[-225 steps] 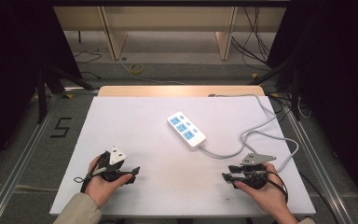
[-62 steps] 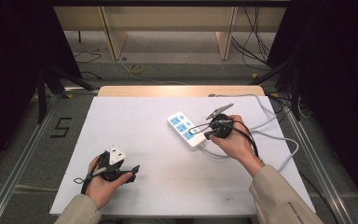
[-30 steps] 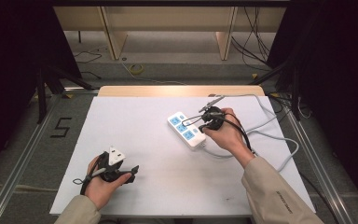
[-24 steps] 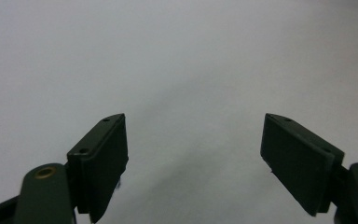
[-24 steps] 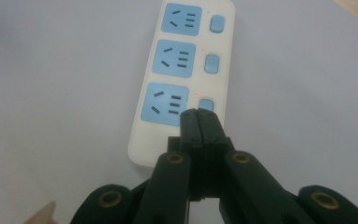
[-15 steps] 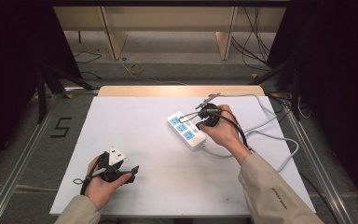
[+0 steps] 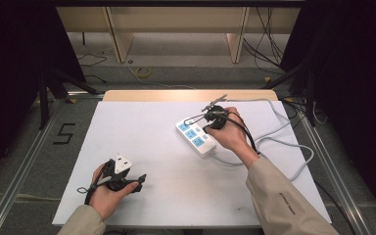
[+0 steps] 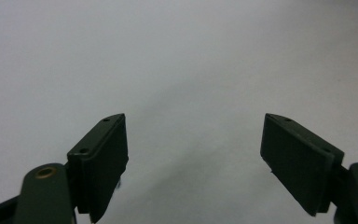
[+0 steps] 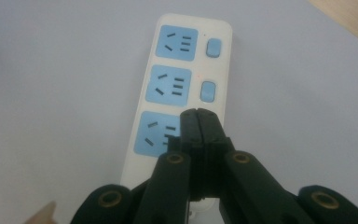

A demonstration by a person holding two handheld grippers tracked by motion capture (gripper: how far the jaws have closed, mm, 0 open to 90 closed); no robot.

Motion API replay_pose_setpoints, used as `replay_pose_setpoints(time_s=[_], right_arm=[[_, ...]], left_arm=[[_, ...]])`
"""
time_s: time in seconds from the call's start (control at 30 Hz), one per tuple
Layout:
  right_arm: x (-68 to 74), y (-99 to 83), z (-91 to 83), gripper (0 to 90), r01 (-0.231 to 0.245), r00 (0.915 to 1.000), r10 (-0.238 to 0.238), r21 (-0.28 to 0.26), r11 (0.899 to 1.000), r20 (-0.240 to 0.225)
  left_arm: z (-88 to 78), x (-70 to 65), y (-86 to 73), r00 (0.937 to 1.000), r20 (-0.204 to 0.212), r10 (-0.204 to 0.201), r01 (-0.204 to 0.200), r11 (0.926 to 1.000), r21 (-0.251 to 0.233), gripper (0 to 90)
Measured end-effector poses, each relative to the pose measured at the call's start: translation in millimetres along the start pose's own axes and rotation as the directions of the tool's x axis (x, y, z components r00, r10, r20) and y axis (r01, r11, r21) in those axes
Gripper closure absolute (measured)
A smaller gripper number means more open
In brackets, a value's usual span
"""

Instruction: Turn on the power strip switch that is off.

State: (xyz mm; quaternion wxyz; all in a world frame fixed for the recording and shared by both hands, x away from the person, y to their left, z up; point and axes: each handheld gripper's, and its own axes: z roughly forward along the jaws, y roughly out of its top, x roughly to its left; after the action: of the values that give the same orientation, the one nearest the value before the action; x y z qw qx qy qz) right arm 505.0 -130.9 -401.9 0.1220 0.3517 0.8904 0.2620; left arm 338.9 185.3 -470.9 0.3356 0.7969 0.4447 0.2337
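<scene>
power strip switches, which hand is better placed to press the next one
Right. The right hand-held gripper hangs shut directly over the power strip, tips beside its blue switches. The left hand-held gripper rests open at the table's near left edge, far from the strip.

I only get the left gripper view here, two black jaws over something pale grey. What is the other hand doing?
Observer: The right gripper has its jaws shut together, tips over the third switch position of a white power strip.
Operator: Is anything plugged into it?
Observer: No, all three blue sockets show bare.
Operator: And where is my gripper on the table?
Observer: The left gripper rests near the front left of the white table, apart from the strip, jaws open.
</scene>
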Motion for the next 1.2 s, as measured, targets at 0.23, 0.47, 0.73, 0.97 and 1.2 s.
replay_pose_setpoints(time_s=[0.23, 0.47, 0.73, 0.97, 1.2], right_arm=[[-0.1, 6.4, 4.2, 90.0, 0.001, 1.0000, -0.001, 0.007, 1.000, 0.007], [-1.3, 10.2, 7.9, 90.0, 0.002, 1.0000, -0.002, 0.013, 1.000, 0.009], [-4.3, 14.8, 12.5, 90.0, -0.003, 0.9999, 0.003, 0.017, 1.000, 0.015], [-5.9, 21.2, 14.9, 90.0, -0.002, 0.9997, 0.001, 0.016, 1.000, 0.024], [-6.0, 26.7, 18.7, 90.0, -0.001, 0.9996, 0.000, 0.023, 1.000, 0.027]], left_arm=[[-0.2, 0.1, -0.1, 1.0000, 0.000, 0.001, -0.001, 1.0000, -0.002, 22.9], [-0.3, 0.1, -0.1, 1.0000, 0.000, 0.002, -0.002, 1.0000, -0.003, 22.8], [-0.2, -0.1, -0.1, 1.0000, -0.001, 0.003, -0.003, 1.0000, -0.002, 22.9], [-0.4, -0.1, 0.0, 1.0000, -0.001, 0.003, -0.003, 1.0000, -0.003, 22.8], [-0.4, -0.1, -0.2, 1.0000, -0.002, 0.003, -0.003, 1.0000, -0.003, 22.9]])
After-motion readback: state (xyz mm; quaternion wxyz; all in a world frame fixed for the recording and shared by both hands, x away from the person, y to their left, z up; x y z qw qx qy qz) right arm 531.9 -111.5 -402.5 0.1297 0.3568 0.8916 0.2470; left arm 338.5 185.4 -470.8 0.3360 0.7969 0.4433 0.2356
